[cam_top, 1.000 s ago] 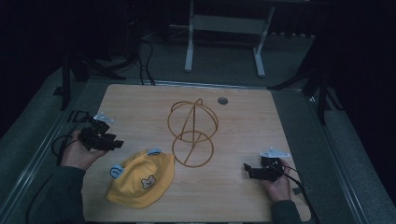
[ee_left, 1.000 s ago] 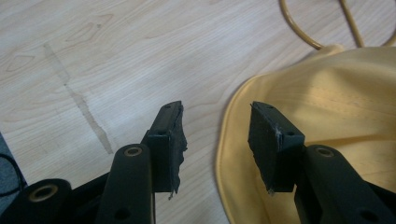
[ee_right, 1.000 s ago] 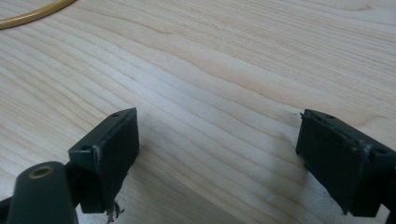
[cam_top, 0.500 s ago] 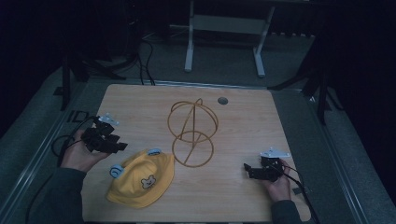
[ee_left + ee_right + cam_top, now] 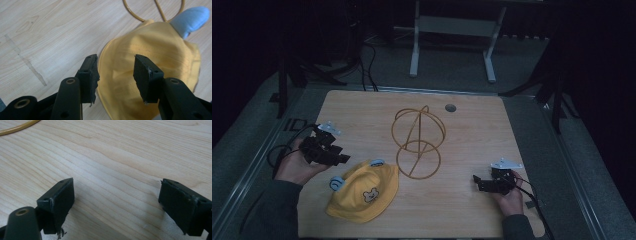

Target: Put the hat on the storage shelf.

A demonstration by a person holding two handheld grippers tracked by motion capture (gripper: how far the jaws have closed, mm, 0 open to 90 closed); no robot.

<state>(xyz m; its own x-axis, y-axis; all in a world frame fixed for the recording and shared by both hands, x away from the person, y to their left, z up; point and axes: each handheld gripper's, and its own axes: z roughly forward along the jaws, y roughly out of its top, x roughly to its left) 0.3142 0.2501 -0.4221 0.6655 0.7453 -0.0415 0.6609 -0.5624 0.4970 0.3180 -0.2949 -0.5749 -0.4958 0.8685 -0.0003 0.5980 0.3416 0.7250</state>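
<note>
- Yellow hat (image 5: pixel 363 192): it lies flat on the near left of the desk (image 5: pixel 472 125), just beside the wire stand (image 5: pixel 418 142) at mid-desk, and is not yet on it.
- Your left hand-held gripper (image 5: pixel 334 152) hovers just left of the hat, jaws wide apart; in the left gripper view the brim (image 5: pixel 117 75) shows between them, ungrasped.
- Your right hand-held gripper (image 5: pixel 479 183) waits near right, jaws spread over bare wood, holding nothing.
- I judge the work barely begun: the grasp, lift and placing on the stand all remain.
</note>
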